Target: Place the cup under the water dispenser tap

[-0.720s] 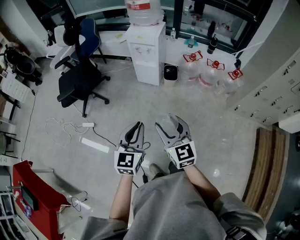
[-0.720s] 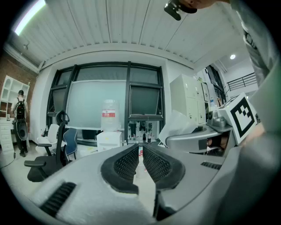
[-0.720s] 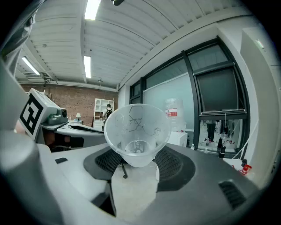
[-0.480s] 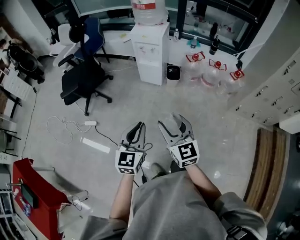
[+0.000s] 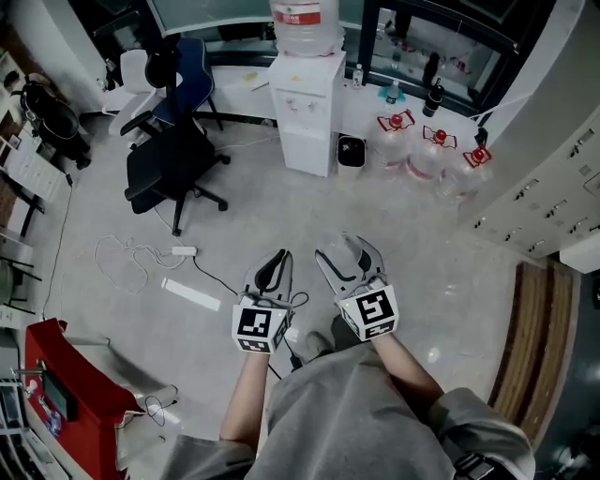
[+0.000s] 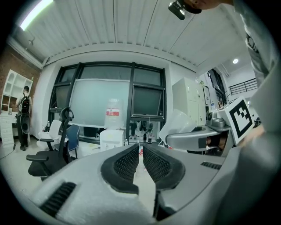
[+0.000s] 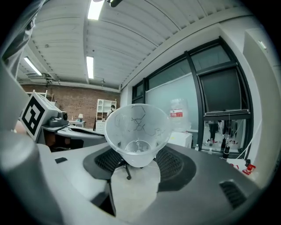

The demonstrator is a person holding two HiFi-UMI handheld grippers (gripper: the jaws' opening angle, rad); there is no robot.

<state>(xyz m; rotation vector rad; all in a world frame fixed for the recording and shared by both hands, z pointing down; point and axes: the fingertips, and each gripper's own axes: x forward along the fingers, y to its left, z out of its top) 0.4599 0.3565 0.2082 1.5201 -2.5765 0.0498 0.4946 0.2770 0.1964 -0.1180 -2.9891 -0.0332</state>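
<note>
A clear plastic cup [image 7: 138,134] lies between the jaws of my right gripper [image 7: 137,159], its mouth facing outward; the gripper is shut on it. In the head view the cup [image 5: 356,255] shows as a pale shape in the right gripper [image 5: 349,258]. My left gripper [image 5: 275,269] is held beside it, empty, its jaws nearly touching with only a thin slit between the pads [image 6: 128,163]. The white water dispenser [image 5: 309,108] with a bottle [image 5: 306,23] on top stands far ahead across the floor. It also appears in the left gripper view as a dispenser [image 6: 112,138] and in the right as a dispenser [image 7: 180,136].
A black office chair [image 5: 169,159] stands left of the dispenser. Several spare water bottles [image 5: 427,155] and a small black bin [image 5: 351,150] sit to its right. A power strip with cables [image 5: 178,251] lies on the floor at left. Lockers [image 5: 553,178] line the right; a red cart [image 5: 70,394] is at lower left.
The dispenser and chair have slid slightly right and down in the head view as the camera shifts. Both grippers keep their pose, the cup still held.
</note>
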